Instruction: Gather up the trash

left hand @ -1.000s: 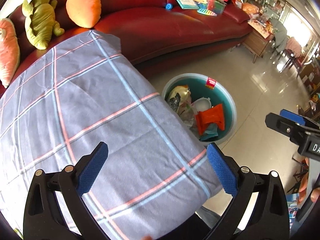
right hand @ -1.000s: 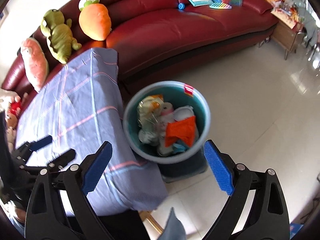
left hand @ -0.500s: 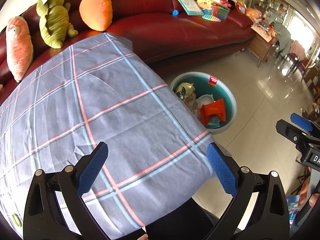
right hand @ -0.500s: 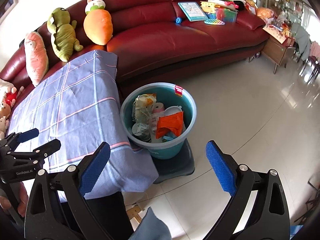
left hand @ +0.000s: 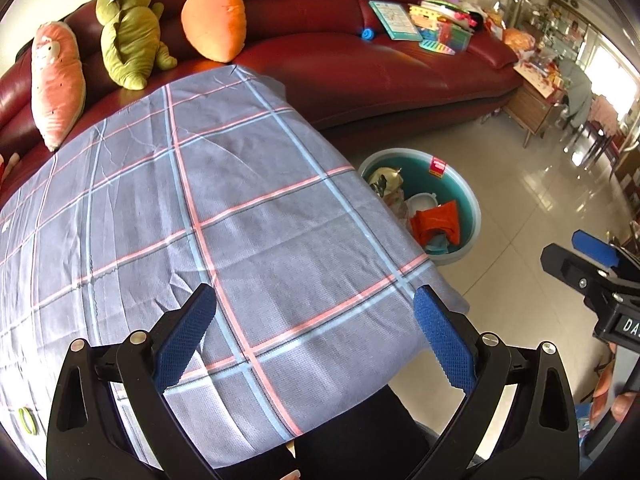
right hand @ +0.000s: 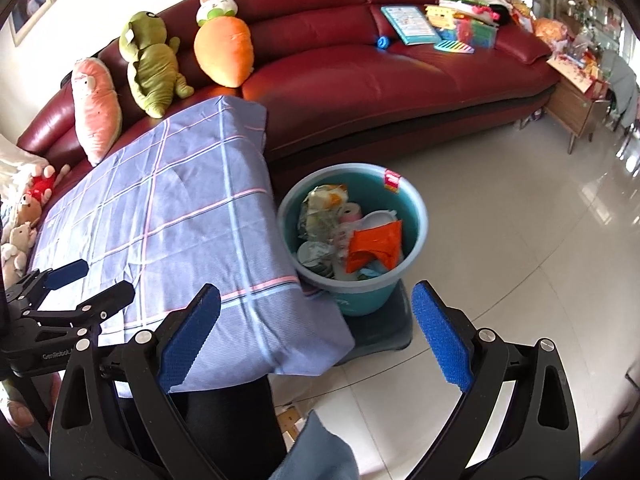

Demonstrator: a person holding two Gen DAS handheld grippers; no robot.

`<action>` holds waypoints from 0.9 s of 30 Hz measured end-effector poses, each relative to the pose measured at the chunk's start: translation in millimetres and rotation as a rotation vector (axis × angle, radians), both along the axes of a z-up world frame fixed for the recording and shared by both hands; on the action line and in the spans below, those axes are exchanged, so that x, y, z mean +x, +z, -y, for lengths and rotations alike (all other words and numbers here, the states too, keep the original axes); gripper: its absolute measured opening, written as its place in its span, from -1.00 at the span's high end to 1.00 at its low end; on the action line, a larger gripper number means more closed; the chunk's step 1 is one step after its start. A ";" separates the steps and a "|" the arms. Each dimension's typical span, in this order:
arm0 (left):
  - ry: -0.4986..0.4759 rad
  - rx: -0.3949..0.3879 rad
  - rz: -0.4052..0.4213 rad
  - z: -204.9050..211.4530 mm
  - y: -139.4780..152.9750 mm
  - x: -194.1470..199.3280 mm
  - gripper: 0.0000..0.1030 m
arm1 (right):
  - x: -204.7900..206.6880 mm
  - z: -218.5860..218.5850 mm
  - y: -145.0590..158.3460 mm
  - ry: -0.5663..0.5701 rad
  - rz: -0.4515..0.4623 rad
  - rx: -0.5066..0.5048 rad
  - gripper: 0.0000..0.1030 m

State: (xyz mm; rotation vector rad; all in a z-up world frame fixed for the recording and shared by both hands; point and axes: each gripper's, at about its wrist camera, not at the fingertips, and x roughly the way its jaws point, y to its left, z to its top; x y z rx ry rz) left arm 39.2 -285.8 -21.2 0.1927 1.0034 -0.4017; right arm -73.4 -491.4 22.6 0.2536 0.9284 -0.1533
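Compared with a second ago both tools have pulled back and up, so way more of the plaid-covered bench shows and the teal bin sits further off. The left tool hangs over the cloth with its jaws wide apart, nothing in them; the right tool is just as spread and empty, out over the bench corner and tiled floor. The bin's on the floor right beside the bench edge, already stuffed with wrappers and an orange bag. Looks like the scouting step: the only leftover candidate is a small green ring at the cloth's near left edge, so the left tool would need to swing that way and drop down
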 end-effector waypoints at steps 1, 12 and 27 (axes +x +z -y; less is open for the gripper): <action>0.002 0.002 -0.002 0.4 -1.3 1.0 -0.92 | 0.6 -0.2 -1.5 0.000 -0.002 0.001 -0.79; -0.006 0.018 -0.009 12.9 -17.3 11.9 -0.92 | 8.3 13.1 -15.9 -0.025 0.003 0.046 -0.79; 0.004 0.046 -0.004 29.8 -40.4 33.4 -0.92 | 32.4 20.5 -33.7 -0.033 -0.030 0.019 -0.79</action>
